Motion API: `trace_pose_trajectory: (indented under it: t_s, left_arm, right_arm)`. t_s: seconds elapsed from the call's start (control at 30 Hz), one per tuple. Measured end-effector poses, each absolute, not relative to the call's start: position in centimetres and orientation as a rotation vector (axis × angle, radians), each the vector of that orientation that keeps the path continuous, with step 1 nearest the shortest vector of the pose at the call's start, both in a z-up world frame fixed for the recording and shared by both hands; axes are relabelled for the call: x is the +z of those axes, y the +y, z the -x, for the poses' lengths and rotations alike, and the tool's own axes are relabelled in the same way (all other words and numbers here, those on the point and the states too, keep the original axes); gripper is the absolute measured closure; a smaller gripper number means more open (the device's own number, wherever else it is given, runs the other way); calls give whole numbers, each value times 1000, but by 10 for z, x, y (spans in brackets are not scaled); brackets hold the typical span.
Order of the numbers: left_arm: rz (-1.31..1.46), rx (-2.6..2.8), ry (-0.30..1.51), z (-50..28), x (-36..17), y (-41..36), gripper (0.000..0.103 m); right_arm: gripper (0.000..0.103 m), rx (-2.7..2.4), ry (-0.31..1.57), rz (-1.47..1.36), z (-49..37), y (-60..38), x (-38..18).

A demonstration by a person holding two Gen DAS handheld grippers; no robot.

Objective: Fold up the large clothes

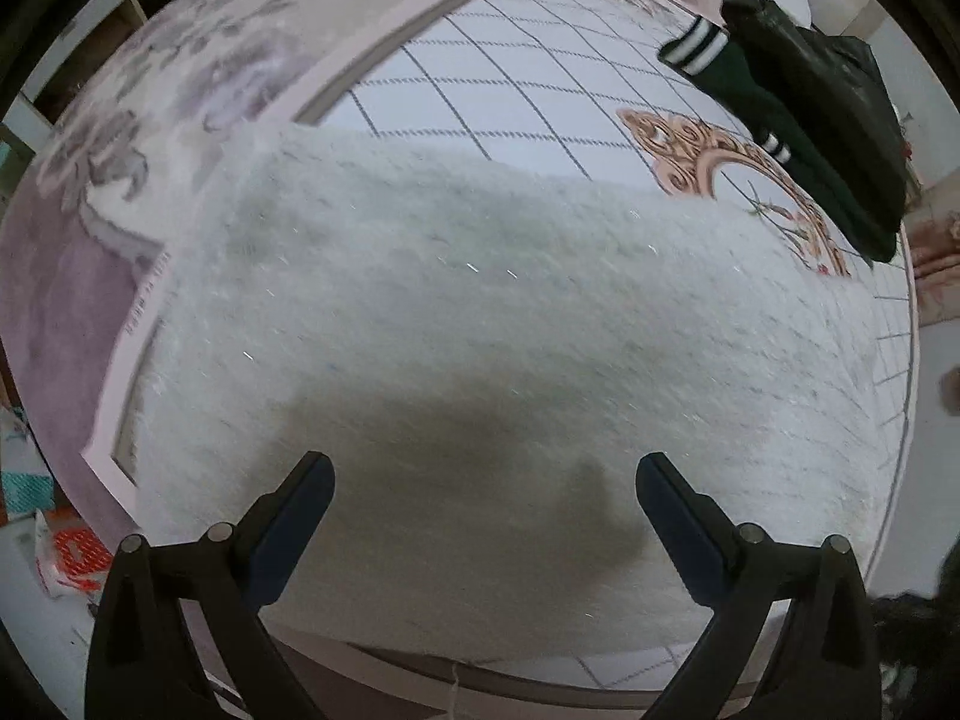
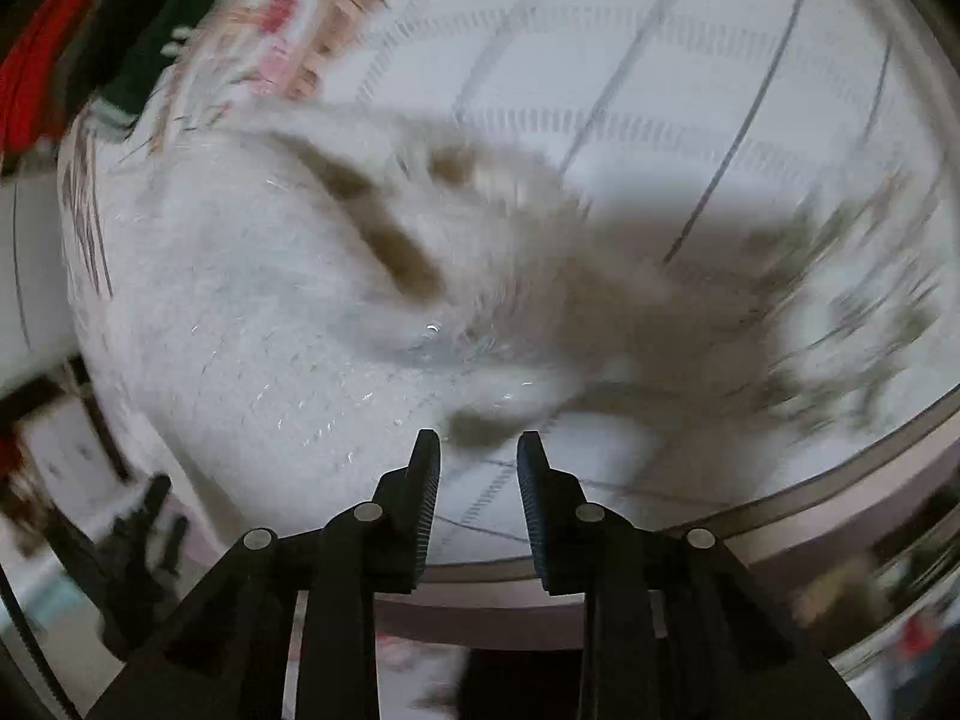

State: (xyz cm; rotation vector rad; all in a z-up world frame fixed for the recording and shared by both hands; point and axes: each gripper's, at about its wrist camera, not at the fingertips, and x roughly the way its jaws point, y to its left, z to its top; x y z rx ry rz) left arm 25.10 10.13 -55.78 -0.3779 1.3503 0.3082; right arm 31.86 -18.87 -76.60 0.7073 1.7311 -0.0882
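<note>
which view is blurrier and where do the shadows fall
Right wrist view is blurrier: the white fuzzy garment and patterned bedspread smear in streaks, though the right tongs stay sharp. Left wrist view is only mildly soft; a dark shadow lies on the garment just ahead of the open left tongs. Both views bend strongly at the fisheye edges.

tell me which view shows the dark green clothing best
The left wrist view: the dark green clothing lies sharp at the upper right, white stripes visible. The right wrist view catches only a blurred sliver at its upper left.
</note>
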Motion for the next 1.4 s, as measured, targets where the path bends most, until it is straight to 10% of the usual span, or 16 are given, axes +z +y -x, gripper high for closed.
trace_pose_trajectory:
  t_s: [0.1,0.47,0.5,0.6,0.8,0.97,1.07,1.2,1.27,1.33,1.4]
  left_arm:
    - [386,314,1339,-254,-557,94,0]
    - [375,368,1282,-288,-559,102,0]
    - [369,367,1278,-292,-558,101,0]
    - [348,358,1273,-298,-558,97,0]
    - [311,348,1297,-304,-564,88,0]
    - [314,352,1313,-310,-563,84,0]
    - [291,351,1301,-314,-555,81,0]
    - [258,361,1307,-328,-554,81,0]
    - [261,365,1311,-338,-558,82,0]
    - [249,369,1322,-349,-566,83,0]
    - [238,364,1345,-357,-573,86,0]
  right_arm:
    - [22,-12,1614,-538,-346,-180,-722]
    - [22,388,1529,-462,-516,-93,-758]
    - [28,454,1552,-486,-518,-83,-765]
    - [98,479,1546,-399,-516,-63,-767]
    - [98,451,1308,-581,-518,-71,-699]
    - [97,269,1440,-411,-547,-62,-750]
    - [87,213,1555,-473,-555,-66,-765]
    - [22,160,1347,-288,-528,-63,-682]
    - [19,210,1267,-240,-513,-52,-655]
    - [38,317,1309,-196,-509,-32,-650]
    - [86,420,1409,-220,-512,-12,-668]
